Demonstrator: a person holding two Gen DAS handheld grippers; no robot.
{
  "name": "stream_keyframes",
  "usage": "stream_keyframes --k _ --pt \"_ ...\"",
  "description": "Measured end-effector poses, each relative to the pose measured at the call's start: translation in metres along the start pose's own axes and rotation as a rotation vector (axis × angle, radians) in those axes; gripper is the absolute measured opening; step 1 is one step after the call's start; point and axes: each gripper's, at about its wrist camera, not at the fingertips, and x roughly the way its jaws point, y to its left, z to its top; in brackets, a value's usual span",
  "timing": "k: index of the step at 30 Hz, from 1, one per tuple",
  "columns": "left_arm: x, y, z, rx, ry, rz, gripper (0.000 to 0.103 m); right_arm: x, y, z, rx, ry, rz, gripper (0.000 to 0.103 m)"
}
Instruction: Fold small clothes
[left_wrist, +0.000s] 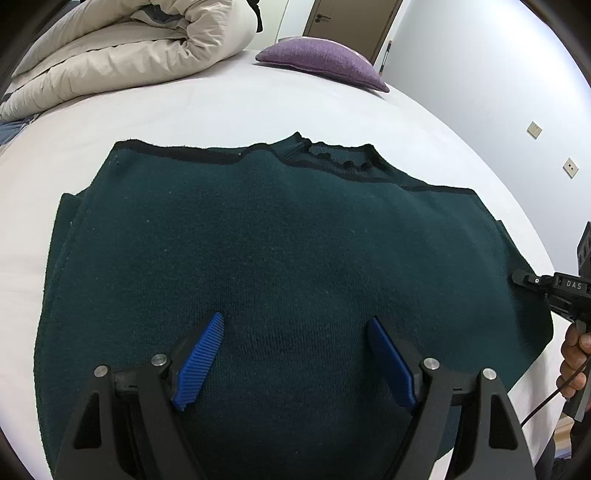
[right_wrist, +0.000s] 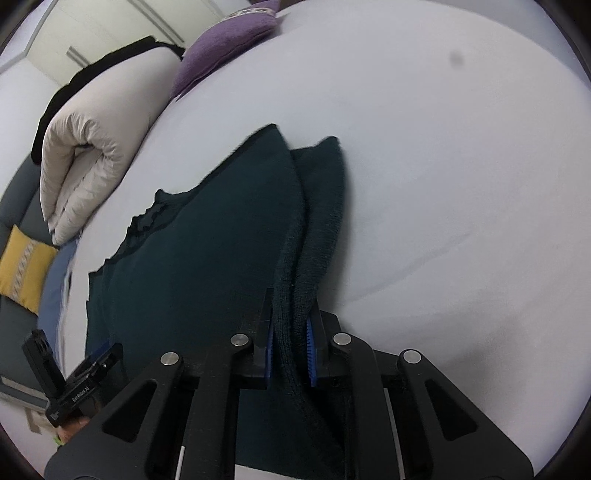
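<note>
A dark green knitted sweater (left_wrist: 280, 236) lies flat on the white bed (left_wrist: 229, 110), collar at the far side. My left gripper (left_wrist: 295, 354) hovers open over its lower middle, blue pads apart, holding nothing. In the right wrist view my right gripper (right_wrist: 290, 350) is shut on the sweater's right edge, a fold of sweater fabric (right_wrist: 295, 258) pinched between the blue pads and lifted a little off the bed. The right gripper also shows at the right edge of the left wrist view (left_wrist: 550, 291).
A rolled beige duvet (left_wrist: 122, 48) lies at the far left of the bed, a purple pillow (left_wrist: 321, 59) at the far side. A yellow cushion (right_wrist: 22, 266) sits on a grey sofa beside the bed. White sheet lies right of the sweater (right_wrist: 461, 184).
</note>
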Motion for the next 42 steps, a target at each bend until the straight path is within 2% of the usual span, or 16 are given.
stream_keyframes --k 3,7,11,14,16,19,25,30,35,36,38,40,42 --pt "-0.001 0.001 0.000 -0.008 -0.003 -0.014 0.081 -0.010 0.026 0.002 -0.061 0.000 -0.008 0.011" --pt "-0.004 0.009 0.001 -0.040 -0.008 -0.059 0.081 -0.024 0.081 0.001 -0.171 0.004 0.012 0.011" --pt "-0.011 0.023 0.004 -0.118 -0.016 -0.143 0.080 -0.023 0.142 -0.011 -0.289 0.039 0.050 0.011" --pt "-0.021 0.043 0.007 -0.239 -0.038 -0.244 0.079 -0.003 0.178 -0.032 -0.396 0.084 0.033 0.011" --pt "-0.026 0.053 0.008 -0.302 -0.052 -0.295 0.079 0.021 0.181 -0.040 -0.384 0.134 0.032 0.011" --pt "-0.028 0.058 0.012 -0.353 -0.052 -0.376 0.079 0.041 0.178 -0.048 -0.343 0.160 0.045 0.011" --pt "-0.013 0.034 0.035 -0.360 -0.005 -0.489 0.080 0.030 0.178 -0.055 -0.365 0.125 0.052 0.011" --pt "0.014 0.006 0.054 -0.332 0.095 -0.494 0.080 0.019 0.184 -0.064 -0.398 0.100 0.058 0.011" --pt "0.031 -0.005 0.067 -0.332 0.149 -0.507 0.080 0.013 0.186 -0.071 -0.420 0.096 0.063 0.011" --pt "0.034 -0.007 0.069 -0.334 0.154 -0.513 0.075 0.015 0.187 -0.071 -0.419 0.098 0.064 0.011" --pt "0.037 -0.008 0.068 -0.335 0.175 -0.529 0.056 0.017 0.186 -0.073 -0.418 0.100 0.064 0.012" --pt "0.046 -0.012 0.068 -0.335 0.213 -0.546 0.023 0.024 0.190 -0.071 -0.420 0.110 0.066 0.012" --pt "0.052 -0.014 0.066 -0.344 0.227 -0.553 0.018 0.024 0.189 -0.074 -0.424 0.117 0.065 0.017"
